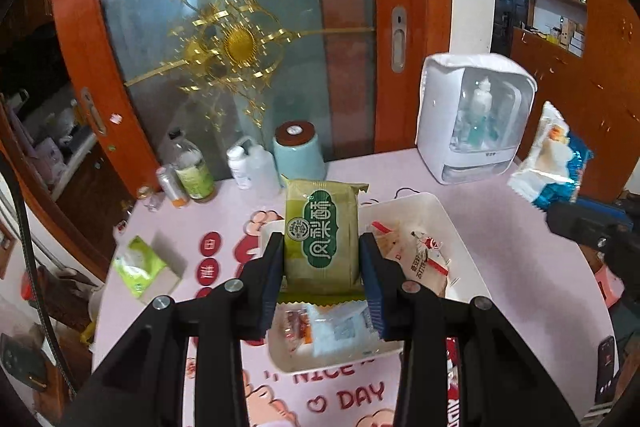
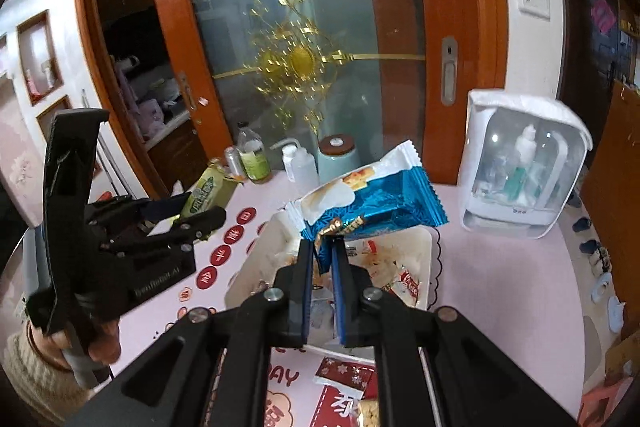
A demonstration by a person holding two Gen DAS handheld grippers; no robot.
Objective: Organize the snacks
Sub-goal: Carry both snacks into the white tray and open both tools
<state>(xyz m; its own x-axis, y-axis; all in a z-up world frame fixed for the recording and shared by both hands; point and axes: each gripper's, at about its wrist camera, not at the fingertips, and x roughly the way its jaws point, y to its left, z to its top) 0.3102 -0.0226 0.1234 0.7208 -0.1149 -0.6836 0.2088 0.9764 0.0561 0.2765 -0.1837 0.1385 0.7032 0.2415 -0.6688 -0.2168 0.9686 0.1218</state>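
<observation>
My left gripper point(image 1: 322, 247) is shut on a green pineapple-cake packet point(image 1: 321, 235) and holds it upright above the white tray point(image 1: 448, 215). The tray holds several small wrapped snacks point(image 1: 416, 255). My right gripper point(image 2: 322, 247) is shut on the lower edge of a blue and white snack packet point(image 2: 372, 195), held above the same tray point(image 2: 426, 267). In the left wrist view that blue packet point(image 1: 552, 167) hangs at the right. In the right wrist view the left gripper point(image 2: 188, 211) with the green packet point(image 2: 204, 197) is at the left.
The pink tablecloth point(image 1: 500, 267) carries a white box with a clear window point(image 1: 476, 119), a teal canister point(image 1: 298, 151), bottles point(image 1: 192, 167) and a tissue pack point(image 1: 140, 267). Red packets point(image 2: 344, 383) lie at the table's near edge. A glass door point(image 1: 240, 27) stands behind.
</observation>
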